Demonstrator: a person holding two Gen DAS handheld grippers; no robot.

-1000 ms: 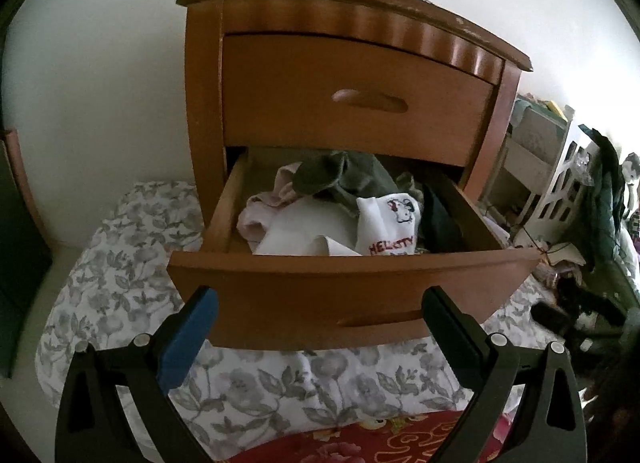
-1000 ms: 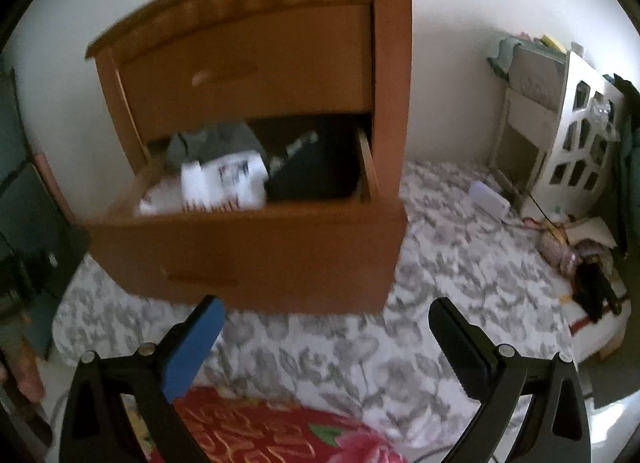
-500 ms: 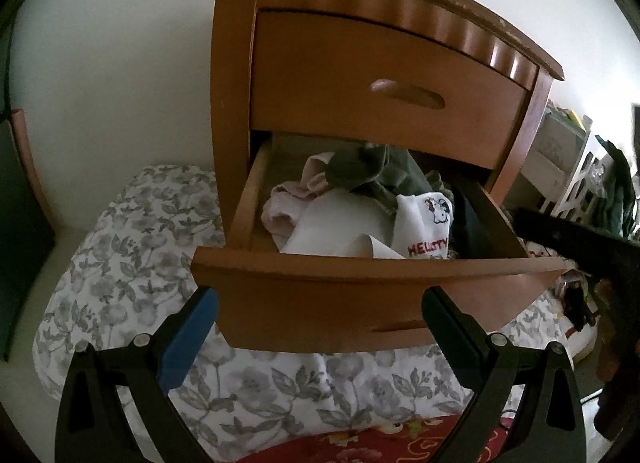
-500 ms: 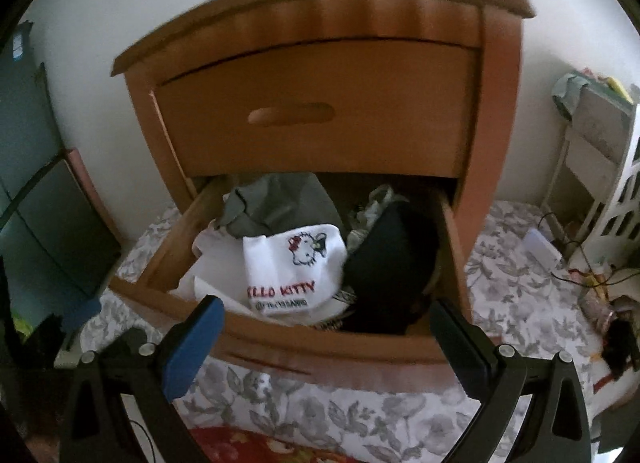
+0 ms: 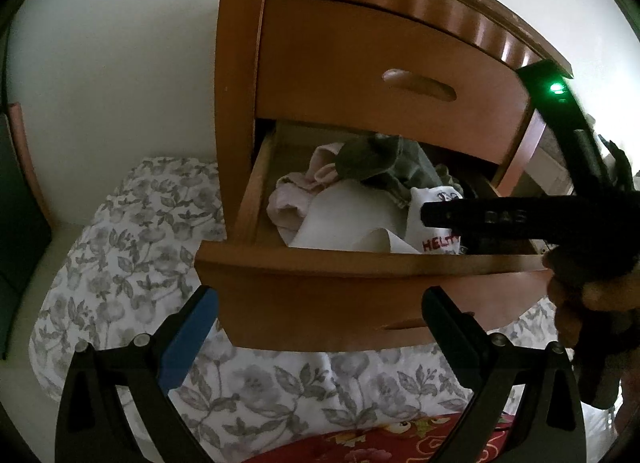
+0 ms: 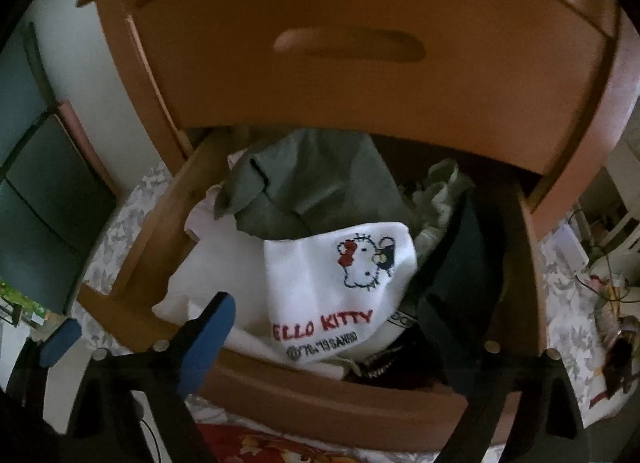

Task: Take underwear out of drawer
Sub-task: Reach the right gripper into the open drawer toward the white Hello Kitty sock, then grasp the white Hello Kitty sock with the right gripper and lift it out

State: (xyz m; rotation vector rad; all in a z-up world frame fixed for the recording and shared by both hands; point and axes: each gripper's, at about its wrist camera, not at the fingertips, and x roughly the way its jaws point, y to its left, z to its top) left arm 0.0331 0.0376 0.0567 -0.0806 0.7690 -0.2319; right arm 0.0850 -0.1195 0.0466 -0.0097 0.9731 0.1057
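Right wrist view: right tool [image 6: 320,319], jaws apart and just been narrowing, nothing clamped, poised over one open drawer [image 6: 280,387]. Inside, one white Hello Kitty underwear [image 6: 336,283] lies foremost; one grey garment [image 6: 304,187] behind. Step: reach; next, descend and pinch. Left tool [image 5: 320,323] apart, idle.

Open drawer [image 6: 132,263]: room to enter from above at frame centre. Closed top drawer [image 6: 360,63] overhangs its rear. Clothes [image 6: 304,191] heaped to the rim; front panel [image 5: 360,295] blocks low approach.
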